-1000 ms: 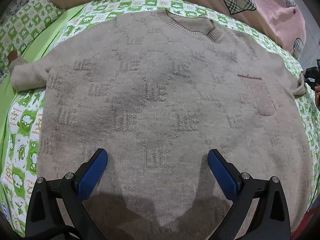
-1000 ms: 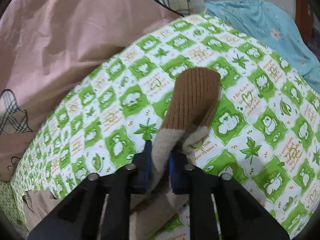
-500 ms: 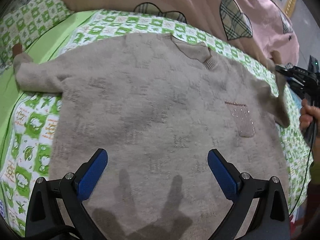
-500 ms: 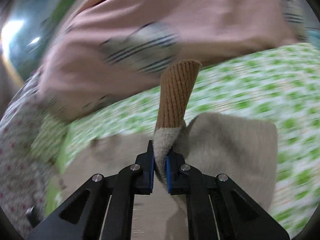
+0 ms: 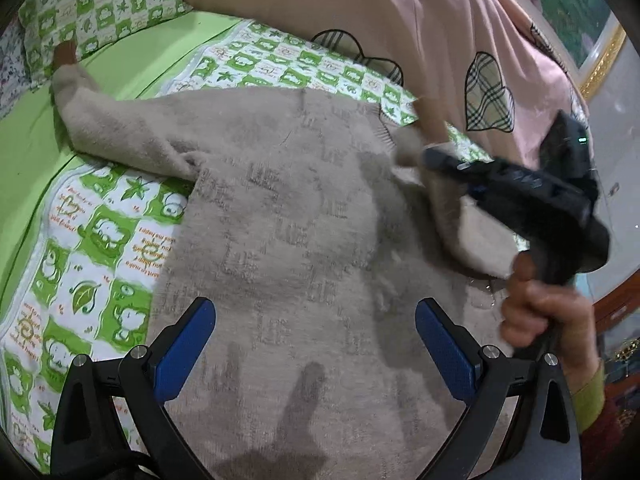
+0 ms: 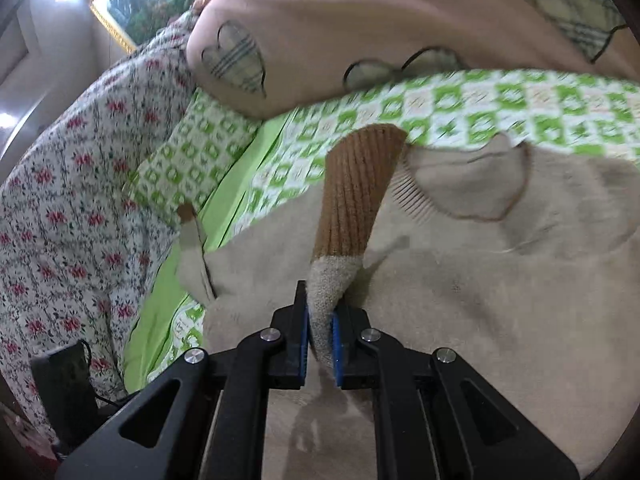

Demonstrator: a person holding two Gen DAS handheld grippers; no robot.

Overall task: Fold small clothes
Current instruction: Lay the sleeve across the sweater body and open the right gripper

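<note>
Two grippers in view. Right gripper (image 6: 320,330) clamped on sleeve (image 6: 332,288) just below brown ribbed cuff (image 6: 356,192), sleeve lifted and drawn over sweater (image 6: 480,300) body, near neckline. Left gripper (image 5: 316,344) spread wide, gripping nothing, hovering above lower part of beige sweater (image 5: 288,240). Other sleeve (image 5: 116,136) lies stretched out flat toward pillow (image 5: 104,4). Sweater spread on green-checked sheet (image 5: 92,240); pink quilt (image 5: 400,12) with plaid hearts beyond.

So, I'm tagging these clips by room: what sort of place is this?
Most likely a bedroom: the sweater lies on a bed with a green checked sheet, a matching pillow and a pink quilt behind it.
</note>
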